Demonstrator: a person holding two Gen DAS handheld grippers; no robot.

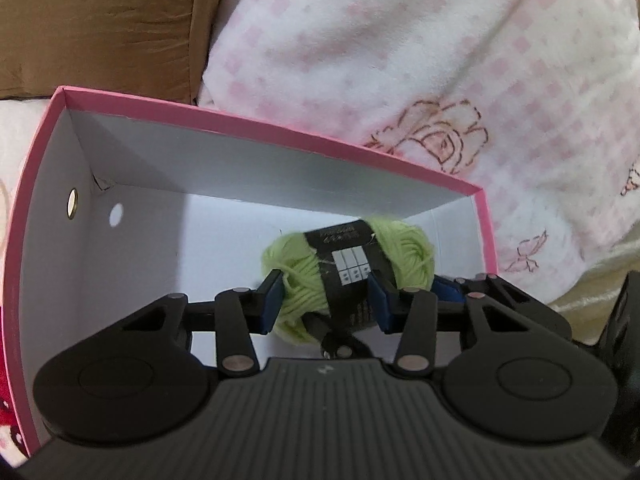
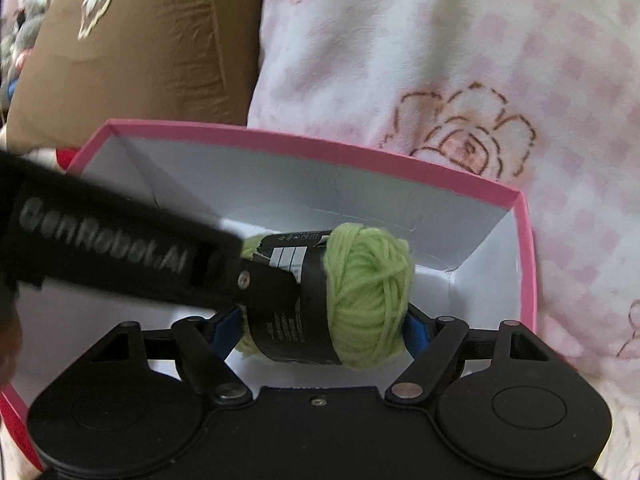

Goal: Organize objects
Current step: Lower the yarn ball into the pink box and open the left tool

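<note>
While both grippers reach down into the pink box [image 1: 256, 122], whose white inside shows on every wall, the green yarn ball [image 1: 348, 272] with its black paper band sits low between them, toward the right end of the box. Seen from the left wrist, the left gripper [image 1: 326, 300] has its blue pads [image 1: 274, 304] spread about as wide as the yarn, one on each side of the skein; the left pad appears to touch the strands, but whether the tongs actually press on it I cannot tell. Seen from the right wrist, the left gripper's black finger [image 2: 256, 280] lies across the band from the left, and the right gripper [image 2: 324, 330] is closed on the yarn ball [image 2: 368, 296], a blue pad against each end, the skein lying crosswise in its jaws. Behind the box lie a brown cushion [image 2: 152, 40] on the left and a pink rose-patterned blanket [image 2: 440, 60] on the right.
</note>
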